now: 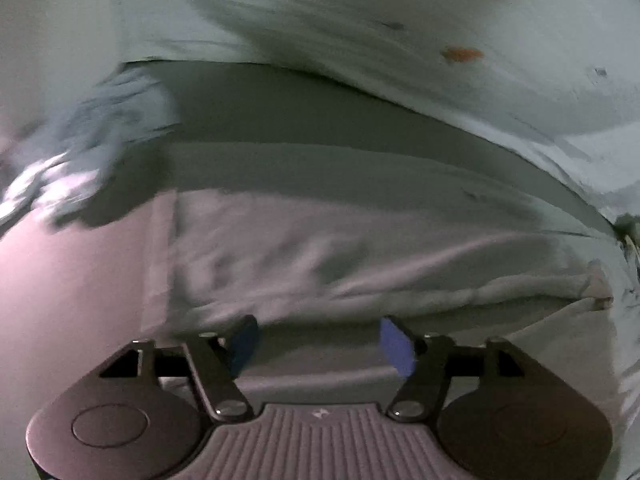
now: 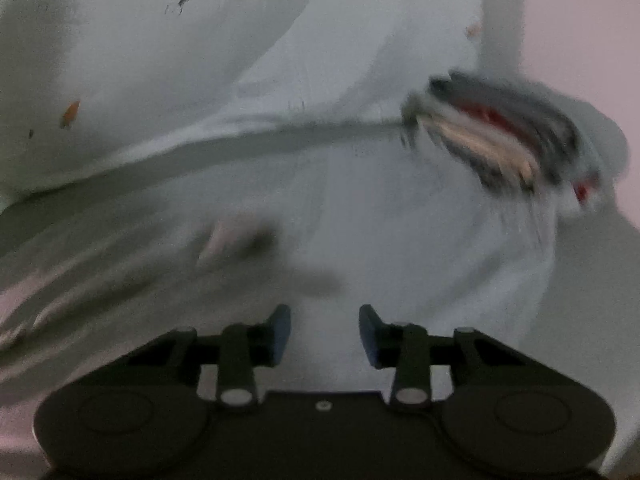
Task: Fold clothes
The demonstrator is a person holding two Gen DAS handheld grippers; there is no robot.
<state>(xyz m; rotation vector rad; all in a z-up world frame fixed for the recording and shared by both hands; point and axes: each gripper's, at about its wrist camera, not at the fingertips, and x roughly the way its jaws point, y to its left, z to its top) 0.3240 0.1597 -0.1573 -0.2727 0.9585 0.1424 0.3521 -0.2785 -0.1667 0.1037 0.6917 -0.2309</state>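
Blue pads point(image 1: 394, 346) of the left tool point(image 1: 320, 344) stand apart, empty, above the pale shirt point(image 1: 320, 248) spread on the desk; the right tool point(image 2: 325, 334) also grips nothing. Both views blur, so a hurried grab could miss the hem and rumple the fold.

Garment point(image 1: 360, 248) spread on surface point(image 1: 72, 288); folded edge ahead of left tool point(image 1: 320, 340); collar point(image 2: 508, 140) far right.
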